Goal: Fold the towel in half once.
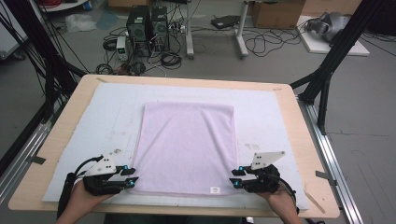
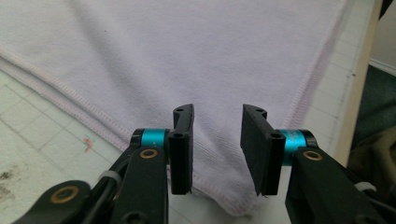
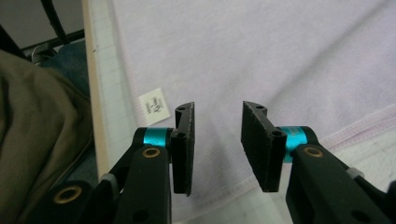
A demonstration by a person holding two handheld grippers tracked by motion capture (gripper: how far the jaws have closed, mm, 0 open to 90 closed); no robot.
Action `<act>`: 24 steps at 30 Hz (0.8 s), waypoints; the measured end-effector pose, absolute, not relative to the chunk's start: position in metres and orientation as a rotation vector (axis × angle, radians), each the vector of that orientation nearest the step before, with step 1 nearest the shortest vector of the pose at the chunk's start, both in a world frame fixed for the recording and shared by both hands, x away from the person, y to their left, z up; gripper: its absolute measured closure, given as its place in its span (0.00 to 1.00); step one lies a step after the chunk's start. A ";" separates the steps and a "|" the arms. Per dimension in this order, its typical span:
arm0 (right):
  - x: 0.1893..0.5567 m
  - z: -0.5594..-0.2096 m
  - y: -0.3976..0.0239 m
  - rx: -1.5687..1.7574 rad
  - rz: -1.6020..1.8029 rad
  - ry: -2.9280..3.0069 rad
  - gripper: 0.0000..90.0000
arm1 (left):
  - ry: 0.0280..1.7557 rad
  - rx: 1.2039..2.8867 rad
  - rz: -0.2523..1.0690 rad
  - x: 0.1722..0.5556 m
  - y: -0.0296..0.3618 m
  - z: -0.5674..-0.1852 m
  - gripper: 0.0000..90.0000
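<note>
A grey floor strewn with cables surrounds one wooden bench point(image 1: 299, 140) topped by one white mat point(image 1: 93, 121). One pale towel point(image 1: 187, 144) lies flat at its middle. Two grippers, left point(image 1: 132, 178) and right point(image 1: 236, 178), hover at its near corners, jaws released.

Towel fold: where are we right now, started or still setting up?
Done: the towel lies flat and spread on the white mat. In hand: the left gripper and right gripper sit at its two near corners, jaws apart, nothing pinched. Left: gripping the corners and making any fold; no fold shows yet.
</note>
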State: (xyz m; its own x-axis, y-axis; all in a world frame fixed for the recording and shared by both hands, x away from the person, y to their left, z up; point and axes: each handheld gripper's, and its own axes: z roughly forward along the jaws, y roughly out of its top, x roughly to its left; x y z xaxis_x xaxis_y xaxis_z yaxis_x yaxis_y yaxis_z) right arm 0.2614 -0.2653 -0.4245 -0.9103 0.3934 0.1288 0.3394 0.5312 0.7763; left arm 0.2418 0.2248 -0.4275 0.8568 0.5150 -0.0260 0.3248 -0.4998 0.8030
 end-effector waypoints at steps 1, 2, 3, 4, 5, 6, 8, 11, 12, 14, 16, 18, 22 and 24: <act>0.263 -0.425 -0.264 0.652 1.345 2.688 0.68 | 0.614 2.138 0.274 0.244 0.225 -0.429 0.70; 0.265 -0.426 -0.263 0.657 1.331 2.685 0.68 | 0.625 2.137 0.267 0.246 0.225 -0.431 0.69; 0.267 -0.427 -0.262 0.654 1.320 2.694 0.68 | 0.628 2.140 0.265 0.248 0.225 -0.433 0.69; 0.268 -0.428 -0.260 0.650 1.309 2.700 0.67 | 0.625 2.149 0.258 0.248 0.224 -0.434 0.68; 0.268 -0.429 -0.259 0.645 1.301 2.705 0.67 | 0.626 2.155 0.253 0.248 0.224 -0.435 0.67; 0.267 -0.429 -0.258 0.635 1.303 2.720 0.67 | 0.621 2.160 0.246 0.246 0.223 -0.436 0.65; 0.265 -0.431 -0.256 0.609 1.287 2.741 0.66 | 0.600 2.177 0.238 0.242 0.221 -0.437 0.64; 0.260 -0.434 -0.255 0.571 1.279 2.768 0.62 | 0.574 2.195 0.215 0.236 0.220 -0.438 0.61; 0.257 -0.435 -0.254 0.560 1.273 2.769 0.61 | 0.570 2.197 0.209 0.234 0.219 -0.439 0.60; 0.254 -0.437 -0.253 0.536 1.267 2.793 0.59 | 0.571 2.209 0.192 0.233 0.220 -0.441 0.58; 0.251 -0.441 -0.253 0.525 1.243 2.805 0.56 | 0.567 2.210 0.186 0.232 0.221 -0.444 0.55; 0.250 -0.444 -0.253 0.523 1.246 2.802 0.55 | 0.570 2.207 0.190 0.232 0.220 -0.444 0.55; 0.249 -0.445 -0.251 0.516 1.224 2.768 0.65 | 0.555 2.224 0.274 0.230 0.218 -0.444 0.70; 0.249 -0.444 -0.250 0.514 1.203 2.762 0.79 | 0.565 2.226 0.298 0.231 0.219 -0.443 0.87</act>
